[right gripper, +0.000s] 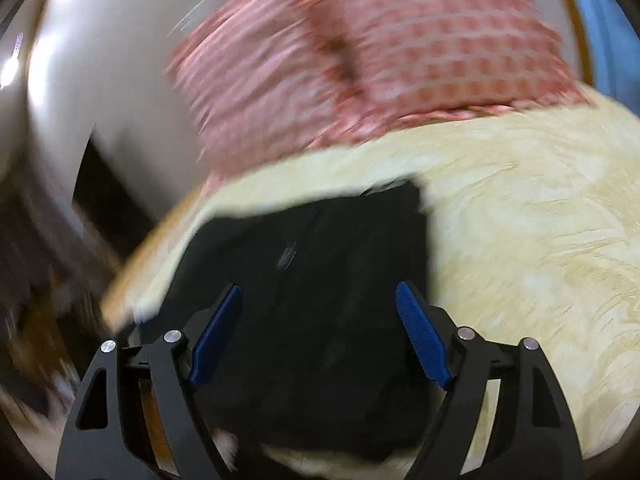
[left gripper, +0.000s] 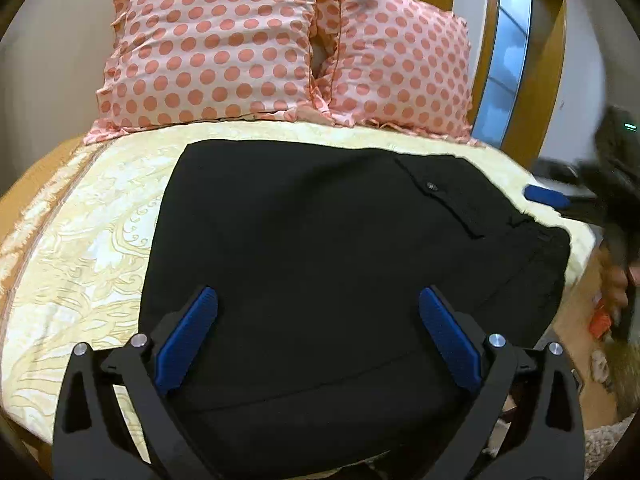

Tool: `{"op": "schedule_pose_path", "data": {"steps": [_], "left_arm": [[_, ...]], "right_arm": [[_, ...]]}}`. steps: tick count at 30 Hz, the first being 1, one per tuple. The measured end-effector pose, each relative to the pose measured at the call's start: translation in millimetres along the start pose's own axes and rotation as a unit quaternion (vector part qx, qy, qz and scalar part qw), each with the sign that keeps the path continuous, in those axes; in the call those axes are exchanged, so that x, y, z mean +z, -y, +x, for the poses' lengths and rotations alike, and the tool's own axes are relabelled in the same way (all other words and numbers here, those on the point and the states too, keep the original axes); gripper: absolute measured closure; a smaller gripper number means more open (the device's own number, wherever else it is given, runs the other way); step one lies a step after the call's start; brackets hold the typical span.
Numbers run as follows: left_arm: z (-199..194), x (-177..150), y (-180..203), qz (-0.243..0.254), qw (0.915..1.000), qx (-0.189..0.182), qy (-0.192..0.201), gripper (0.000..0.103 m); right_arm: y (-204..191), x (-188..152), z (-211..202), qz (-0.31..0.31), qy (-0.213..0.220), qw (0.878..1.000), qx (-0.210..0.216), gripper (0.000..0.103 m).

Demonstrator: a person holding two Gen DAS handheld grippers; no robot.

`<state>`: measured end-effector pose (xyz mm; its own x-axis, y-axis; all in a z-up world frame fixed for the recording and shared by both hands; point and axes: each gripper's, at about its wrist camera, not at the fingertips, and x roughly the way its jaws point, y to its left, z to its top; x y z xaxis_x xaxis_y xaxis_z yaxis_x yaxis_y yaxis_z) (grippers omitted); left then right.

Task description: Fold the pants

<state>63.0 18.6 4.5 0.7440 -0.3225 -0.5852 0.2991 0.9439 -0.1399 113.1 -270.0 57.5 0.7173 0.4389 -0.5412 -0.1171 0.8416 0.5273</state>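
Left wrist view shows the black pants (left gripper: 320, 248) lying folded into a broad flat slab on the cream bedspread (left gripper: 80, 232), just short of the polka-dot pillows (left gripper: 224, 48). The left claw (left gripper: 318, 336) hovers over the near edge, jaws spread wide and empty. The right claw (right gripper: 318, 336) also stands open with nothing between its pads; its view is smeared — probably it sits over the waistband end. The cloth looks soft, limp and fairly light, a woven trouser fabric that should slump and slide on itself when lifted. Best hold, I judge, is a pinch through all layers at a folded corner or the near hem — not mid-panel, where only the top layer would come up.
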Motion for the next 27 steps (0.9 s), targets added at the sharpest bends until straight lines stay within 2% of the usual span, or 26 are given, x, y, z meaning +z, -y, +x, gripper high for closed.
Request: {"op": "schedule_pose_path", "data": {"steps": [3, 8, 10, 15, 16, 17, 21, 23, 26, 27], "left_arm": [[-3.6, -0.8, -0.9, -0.004, 0.9999, -0.011, 0.005, 0.002], [-3.6, -0.1, 1.6, 0.003, 0.9999, -0.009, 0.009, 0.002], [-3.7, -0.5, 1.1, 0.002, 0.9999, -0.011, 0.011, 0.002], [-4.5, -0.9, -1.6, 0.001, 0.9997, -0.021, 0.014, 0.002], [-4.5, -1.1, -1.4, 0.002, 0.9996, -0.022, 0.015, 0.002], [-4.5, -1.4, -1.0, 0.002, 0.9997, -0.021, 0.015, 0.002], [-5.1, -1.8, -1.3, 0.002, 0.9997, -0.021, 0.015, 0.002], [-5.3, -1.5, -1.4, 0.002, 0.9996, -0.022, 0.015, 0.002], [-5.4, -1.3, -1.8, 0.002, 0.9996, -0.022, 0.015, 0.002], [-5.5, -1.2, -1.9, 0.002, 0.9997, -0.022, 0.015, 0.002]], "right_arm": [[26.8, 20.0, 33.0, 0.014, -0.051, 0.998, -0.035, 0.022], [37.4, 23.7, 77.0, 0.008, -0.105, 0.994, -0.032, 0.023], [38.5, 18.5, 82.2, 0.001, -0.119, 0.992, -0.039, 0.029], [32.1, 13.0, 79.4, -0.04, -0.101, 0.993, -0.041, 0.044], [33.2, 12.8, 78.0, -0.043, -0.097, 0.994, -0.038, 0.045], [34.7, 12.5, 77.8, -0.063, -0.071, 0.995, -0.033, 0.045], [37.8, 12.3, 83.9, -0.067, -0.069, 0.995, -0.03, 0.045], [34.3, 10.5, 82.6, -0.085, -0.059, 0.994, -0.034, 0.049], [19.9, 5.4, 72.3, -0.138, -0.032, 0.988, -0.055, 0.063], [16.5, 4.3, 68.9, -0.147, -0.027, 0.988, -0.041, 0.078]]}}
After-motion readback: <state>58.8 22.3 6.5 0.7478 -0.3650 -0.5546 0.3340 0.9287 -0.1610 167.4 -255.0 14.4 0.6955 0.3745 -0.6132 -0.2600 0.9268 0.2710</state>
